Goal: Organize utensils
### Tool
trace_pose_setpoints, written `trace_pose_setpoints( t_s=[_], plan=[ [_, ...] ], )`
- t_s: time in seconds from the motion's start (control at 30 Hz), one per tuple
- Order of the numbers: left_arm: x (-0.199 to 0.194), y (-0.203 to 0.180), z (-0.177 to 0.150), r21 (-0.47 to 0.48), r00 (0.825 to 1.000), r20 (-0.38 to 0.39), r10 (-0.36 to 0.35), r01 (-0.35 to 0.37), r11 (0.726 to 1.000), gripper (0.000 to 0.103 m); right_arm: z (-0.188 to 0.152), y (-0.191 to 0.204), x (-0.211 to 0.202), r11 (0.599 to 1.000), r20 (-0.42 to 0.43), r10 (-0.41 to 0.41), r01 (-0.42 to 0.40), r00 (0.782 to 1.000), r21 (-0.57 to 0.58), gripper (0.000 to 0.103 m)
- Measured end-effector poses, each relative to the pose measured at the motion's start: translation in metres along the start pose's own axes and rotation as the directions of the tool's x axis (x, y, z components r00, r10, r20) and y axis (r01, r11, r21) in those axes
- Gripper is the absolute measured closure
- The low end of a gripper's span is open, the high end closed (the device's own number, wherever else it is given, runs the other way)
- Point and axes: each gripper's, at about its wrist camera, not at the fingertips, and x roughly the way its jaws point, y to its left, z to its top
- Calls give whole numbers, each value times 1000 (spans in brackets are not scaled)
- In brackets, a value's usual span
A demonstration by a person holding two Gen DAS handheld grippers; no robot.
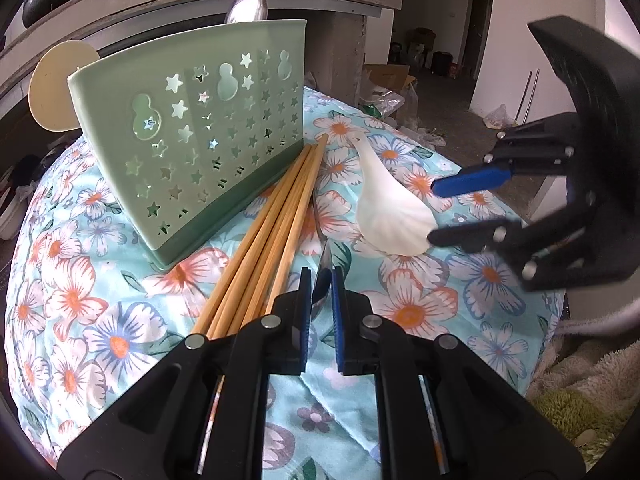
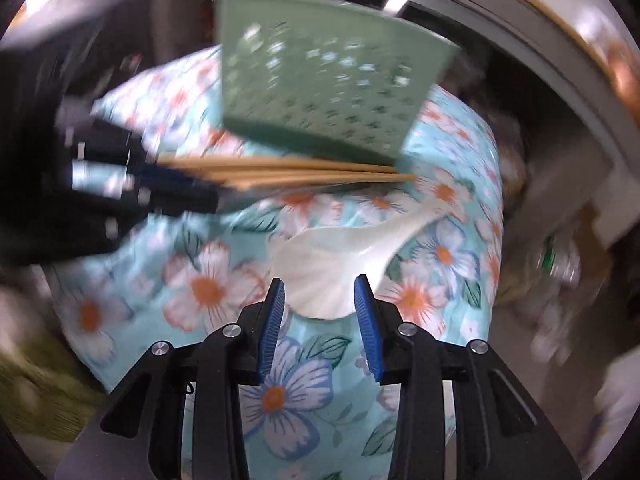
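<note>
A green perforated utensil holder (image 1: 192,152) with star-shaped cut-outs stands on a flower-printed cloth (image 1: 80,292) that covers the worktop, and the bowl of a metal spoon (image 1: 247,5) rises above its back rim, with a pale round disc (image 1: 60,84) showing behind its left end. Just beside the holder's base lies a bundle of wooden chopsticks (image 1: 276,216), their far tips reaching past the holder's right corner. To the right of the chopsticks a white ceramic soup spoon (image 1: 390,208) lies on the cloth, bowl towards the cameras and handle pointing away. The left gripper (image 1: 321,300) has its jaws pressed nearly together, pinching a thin metal utensil (image 1: 325,276) whose narrow shiny shaft runs away over the cloth between the chopsticks and the white spoon; which kind of utensil it is cannot be told. The right gripper (image 2: 320,304) sits just over the bowl end of the white spoon with its jaws spread, one blue pad on each side of the bowl's edge, not pressing on it. In the left wrist view the same gripper shows at the right, its blue finger (image 1: 472,179) above the spoon's bowl and its dark finger at the bowl's near rim. The right wrist view is blurred, so finer contact there cannot be judged
</note>
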Motion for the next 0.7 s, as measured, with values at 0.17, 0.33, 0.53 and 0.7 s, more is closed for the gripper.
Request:
trace_pose_setpoints(
  t_s=[0.17, 0.33, 0.53, 0.7],
  plan=[
    [1, 1, 0, -9, 1000, -4, 4, -4, 1000, 94, -6, 23, 17, 981, -16, -62, 58, 998, -185, 67],
    [2, 2, 1, -12, 1000, -10, 8, -8, 1000, 93, -9, 39, 21, 946, 13, -129, 127, 992, -300, 67],
    [4, 2, 1, -14, 1000, -12, 9, -9, 1000, 93, -8, 46, 29, 938, 39, -180, 184, 983, -293, 67],
    [3, 1, 1, -14, 1000, -5, 15, -15, 1000, 93, -9, 47, 30, 963, 56, -163, 171, 985, -209, 84]
  ],
)
